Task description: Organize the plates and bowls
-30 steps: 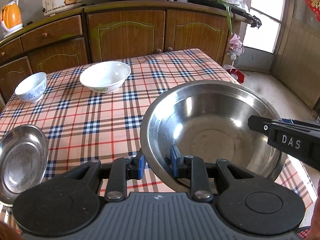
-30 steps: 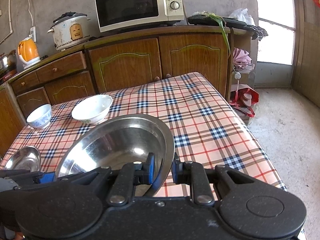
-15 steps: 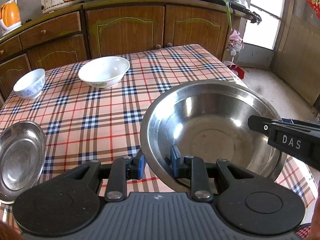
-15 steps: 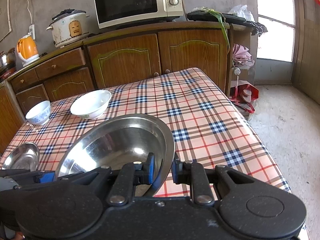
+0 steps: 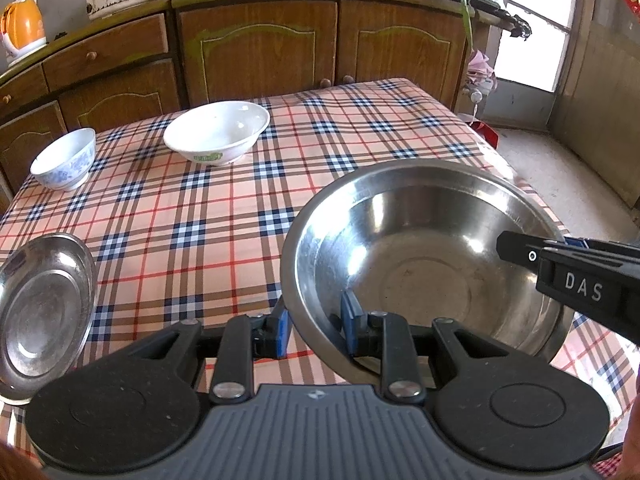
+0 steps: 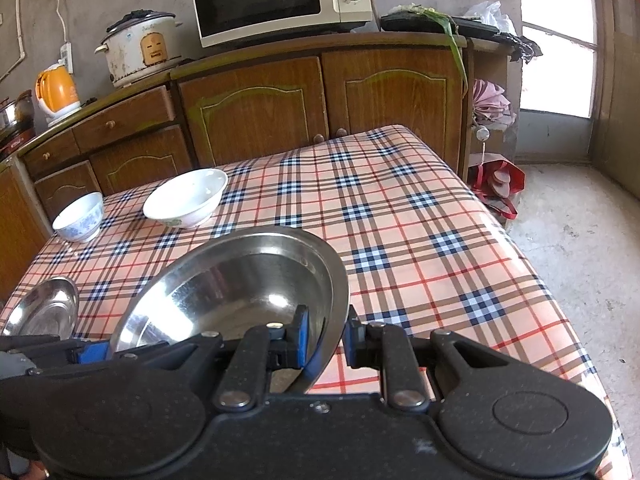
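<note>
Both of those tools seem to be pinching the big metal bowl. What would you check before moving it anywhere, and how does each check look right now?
1. Left tool pinching the rim of the big steel bowl: ok, one pad inside the wall, one outside.
2. Right tool pinching the rim on the other side: ok.
3. Bowl empty, nothing to spill: ok.
4. Bowl lifted off the checked tablecloth: cannot tell, its underside is hidden.
5. Open cloth ahead to set it down: ok, the white bowl, the blue-patterned bowl and the steel plate all sit well away to the left.
6. Bowl level: cannot tell through these curved lenses.
</note>
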`<state>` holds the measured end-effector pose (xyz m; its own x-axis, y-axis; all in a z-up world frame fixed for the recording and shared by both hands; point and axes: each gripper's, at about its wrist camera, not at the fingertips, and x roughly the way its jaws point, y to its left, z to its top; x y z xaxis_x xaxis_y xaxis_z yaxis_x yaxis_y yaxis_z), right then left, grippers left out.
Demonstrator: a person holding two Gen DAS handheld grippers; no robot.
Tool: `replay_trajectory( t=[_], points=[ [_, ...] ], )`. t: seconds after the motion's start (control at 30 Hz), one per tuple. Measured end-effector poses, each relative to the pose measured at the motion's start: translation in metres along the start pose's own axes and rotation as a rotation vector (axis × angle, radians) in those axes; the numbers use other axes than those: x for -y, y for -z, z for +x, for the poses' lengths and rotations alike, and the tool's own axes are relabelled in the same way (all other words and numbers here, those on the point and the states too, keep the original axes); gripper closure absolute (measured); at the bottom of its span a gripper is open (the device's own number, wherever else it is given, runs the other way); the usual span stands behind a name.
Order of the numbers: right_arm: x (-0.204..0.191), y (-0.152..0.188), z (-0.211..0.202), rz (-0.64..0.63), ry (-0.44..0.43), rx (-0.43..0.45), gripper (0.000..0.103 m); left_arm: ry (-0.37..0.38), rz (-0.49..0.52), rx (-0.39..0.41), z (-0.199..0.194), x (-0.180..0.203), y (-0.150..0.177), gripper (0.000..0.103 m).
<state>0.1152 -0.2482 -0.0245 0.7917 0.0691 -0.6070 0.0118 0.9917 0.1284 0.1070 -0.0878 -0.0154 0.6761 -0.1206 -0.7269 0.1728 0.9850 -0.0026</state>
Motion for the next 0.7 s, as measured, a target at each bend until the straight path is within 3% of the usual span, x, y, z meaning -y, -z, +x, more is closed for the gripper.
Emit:
replay_trajectory(
  t=[0.7],
  points=[
    [-0.013,0.013,0.029,-0.003,-0.054,-0.057,0.078,-0.047,0.009,-0.032,0.019,-0.016,0.005,0.076]
  ],
)
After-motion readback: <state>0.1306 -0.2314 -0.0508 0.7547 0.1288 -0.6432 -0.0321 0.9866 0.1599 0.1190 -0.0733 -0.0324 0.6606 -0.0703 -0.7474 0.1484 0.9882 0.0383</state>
